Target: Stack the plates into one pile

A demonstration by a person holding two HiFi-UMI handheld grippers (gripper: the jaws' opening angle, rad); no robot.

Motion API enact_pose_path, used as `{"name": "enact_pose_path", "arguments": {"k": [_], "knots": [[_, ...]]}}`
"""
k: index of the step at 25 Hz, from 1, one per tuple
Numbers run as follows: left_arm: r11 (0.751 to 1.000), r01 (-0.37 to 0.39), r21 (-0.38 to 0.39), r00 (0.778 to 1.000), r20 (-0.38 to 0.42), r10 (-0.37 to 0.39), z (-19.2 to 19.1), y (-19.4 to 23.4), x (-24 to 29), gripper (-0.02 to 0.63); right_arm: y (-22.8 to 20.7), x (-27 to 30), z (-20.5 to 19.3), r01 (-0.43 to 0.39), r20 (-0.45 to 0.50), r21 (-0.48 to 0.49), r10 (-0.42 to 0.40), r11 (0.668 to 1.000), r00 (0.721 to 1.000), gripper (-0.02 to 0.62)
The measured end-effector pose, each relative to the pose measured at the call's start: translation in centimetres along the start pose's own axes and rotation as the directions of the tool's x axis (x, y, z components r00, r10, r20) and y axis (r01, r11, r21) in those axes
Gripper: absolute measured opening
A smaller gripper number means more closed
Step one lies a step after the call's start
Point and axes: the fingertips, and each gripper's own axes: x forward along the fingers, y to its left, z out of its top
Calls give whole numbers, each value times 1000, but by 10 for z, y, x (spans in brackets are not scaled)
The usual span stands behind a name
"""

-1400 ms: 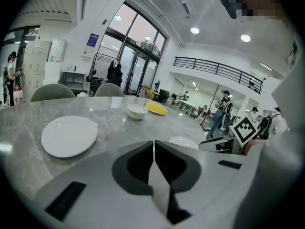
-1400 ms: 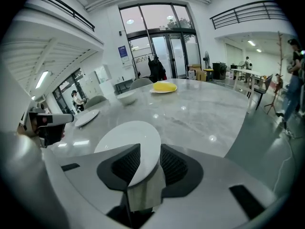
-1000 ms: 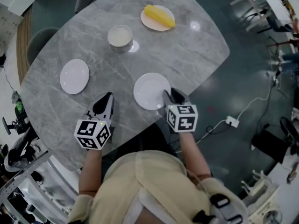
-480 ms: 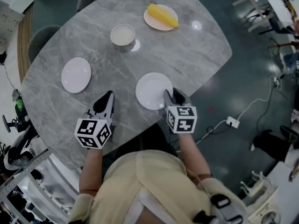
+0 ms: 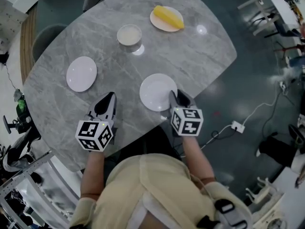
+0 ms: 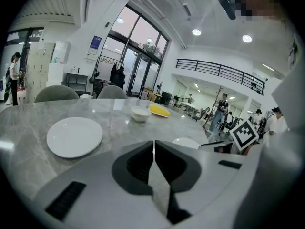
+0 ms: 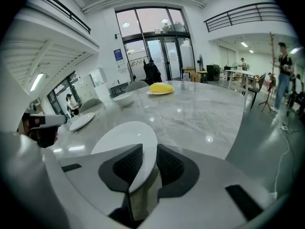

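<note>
Two white plates lie on the grey marble table. The near plate has its rim between the jaws of my right gripper. Those jaws have just been closing; the rim lies against one pad and a slit still shows at the other. The far plate sits to the left, ahead of my left gripper. That gripper is shut and empty, held just over the table near its front edge.
A white bowl and a plate with something yellow on it stand at the far side. The table's curved front edge runs just below both grippers. Chairs and a floor cable surround the table.
Both grippers have stayed where they were. The table contents have shifted slightly up and right in the head view as the head moved.
</note>
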Motion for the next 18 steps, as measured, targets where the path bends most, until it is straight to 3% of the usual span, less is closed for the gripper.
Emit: {"name": "enact_pose_path", "arguments": {"k": [12, 18], "knots": [[1000, -9, -22, 999, 47, 10, 1, 6, -26, 14, 20, -26, 18, -76, 103, 55, 70, 996, 992, 48], [999, -18, -37, 997, 73, 20, 2, 16, -40, 14, 39, -40, 31, -167, 157, 87, 152, 982, 976, 29]]}}
